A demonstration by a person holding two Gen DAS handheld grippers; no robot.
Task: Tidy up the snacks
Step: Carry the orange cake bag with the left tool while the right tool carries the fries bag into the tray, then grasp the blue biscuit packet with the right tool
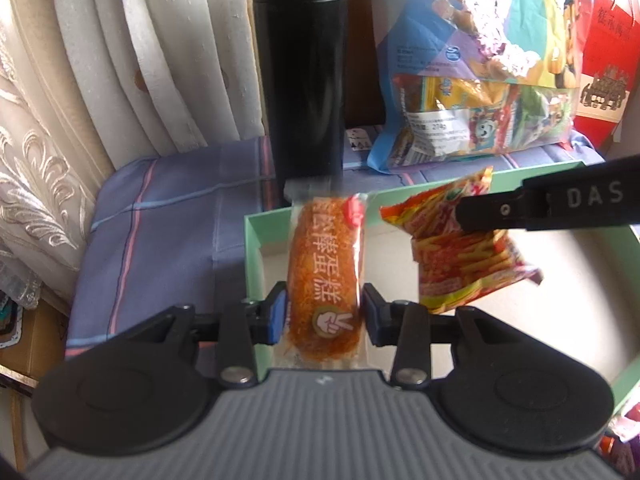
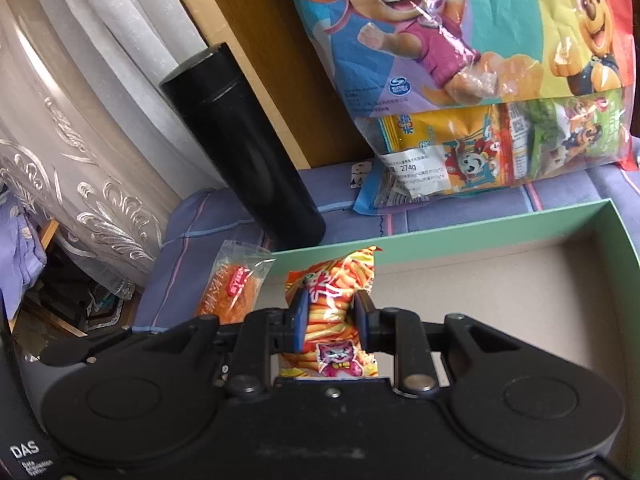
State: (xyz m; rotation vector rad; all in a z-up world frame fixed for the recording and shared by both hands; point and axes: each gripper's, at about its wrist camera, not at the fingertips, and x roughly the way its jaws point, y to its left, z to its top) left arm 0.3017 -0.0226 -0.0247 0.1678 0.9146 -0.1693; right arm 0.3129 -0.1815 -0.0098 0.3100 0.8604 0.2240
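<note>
orange cake pack | red-yellow chip bag | both held above green box

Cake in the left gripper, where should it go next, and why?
Probably lower it a little and let go. The left gripper holds the cake over the green box, near its left wall, while the right gripper holds the chips beside it.

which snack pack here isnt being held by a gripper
The big cartoon-dog bag, propped upright behind the green box. The meat floss cake sits in the left gripper, the orange stick-snack packet in the right gripper.
</note>
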